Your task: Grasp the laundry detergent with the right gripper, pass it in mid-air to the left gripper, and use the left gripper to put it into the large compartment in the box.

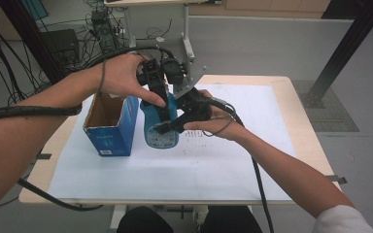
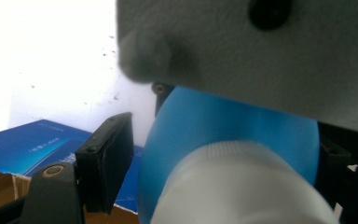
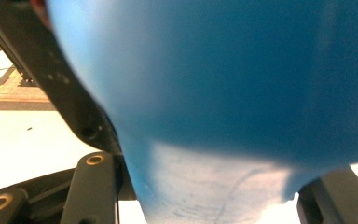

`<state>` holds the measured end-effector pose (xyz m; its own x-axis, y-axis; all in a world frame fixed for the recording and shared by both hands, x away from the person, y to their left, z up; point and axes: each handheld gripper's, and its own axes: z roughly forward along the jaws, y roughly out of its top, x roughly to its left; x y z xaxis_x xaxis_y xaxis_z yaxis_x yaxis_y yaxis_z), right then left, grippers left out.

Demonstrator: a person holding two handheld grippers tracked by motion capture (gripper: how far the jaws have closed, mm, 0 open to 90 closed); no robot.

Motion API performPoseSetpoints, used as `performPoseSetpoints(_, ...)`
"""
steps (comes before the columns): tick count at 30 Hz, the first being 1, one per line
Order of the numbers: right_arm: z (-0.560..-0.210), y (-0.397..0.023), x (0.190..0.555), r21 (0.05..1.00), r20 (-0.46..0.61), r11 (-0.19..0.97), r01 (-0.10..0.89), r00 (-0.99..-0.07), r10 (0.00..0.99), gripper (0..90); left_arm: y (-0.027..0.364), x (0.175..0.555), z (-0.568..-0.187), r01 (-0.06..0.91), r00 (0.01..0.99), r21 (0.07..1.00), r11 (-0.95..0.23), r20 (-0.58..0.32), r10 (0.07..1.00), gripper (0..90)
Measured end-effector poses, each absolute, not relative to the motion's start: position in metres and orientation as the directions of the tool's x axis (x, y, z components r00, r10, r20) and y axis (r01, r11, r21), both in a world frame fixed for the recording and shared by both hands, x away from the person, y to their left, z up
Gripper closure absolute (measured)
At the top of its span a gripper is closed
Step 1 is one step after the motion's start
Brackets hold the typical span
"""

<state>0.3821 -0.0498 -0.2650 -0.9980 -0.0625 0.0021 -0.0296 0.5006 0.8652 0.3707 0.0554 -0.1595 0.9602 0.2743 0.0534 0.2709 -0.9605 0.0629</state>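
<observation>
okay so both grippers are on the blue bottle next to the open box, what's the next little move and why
Probably lift the blue bottle slightly and carry it left over the open blue box. The left gripper comes down around its upper part and the right gripper meets its lower body from the side, so it looks held. The box stands open-topped right beside it. Whether the left jaws are actually clamped is unclear.

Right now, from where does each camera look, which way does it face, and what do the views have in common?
High view: above the person's side of the table, looking forward and down; both forearms, the left gripper and the right gripper meet at a blue bottle beside an open blue box.
Left gripper view: rides the left gripper, looking along its jaws at the bottle's white cap; the box lies behind.
Right gripper view: rides the right gripper, very near the bottle's blue body.
Shared: all three show the bottle.
</observation>
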Motion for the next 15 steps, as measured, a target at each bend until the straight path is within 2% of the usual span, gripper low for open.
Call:
performPoseSetpoints(4, -0.2647, -0.0509, 0.381, 0.865, 0.014, 0.501, -0.023, -0.997, -0.07, 43.9, 0.0548, 0.3701, -0.1589, 0.258, 0.965, 0.071, -0.963, 0.034, 0.261, 33.5)
performPoseSetpoints(15, -0.2669, -0.0508, 0.3801, 0.864, 0.009, 0.502, -0.038, -0.996, -0.09, 43.9, 0.0555, 0.3687, -0.1614, 0.265, 0.964, 0.064, -0.962, 0.013, 0.266, 35.3)
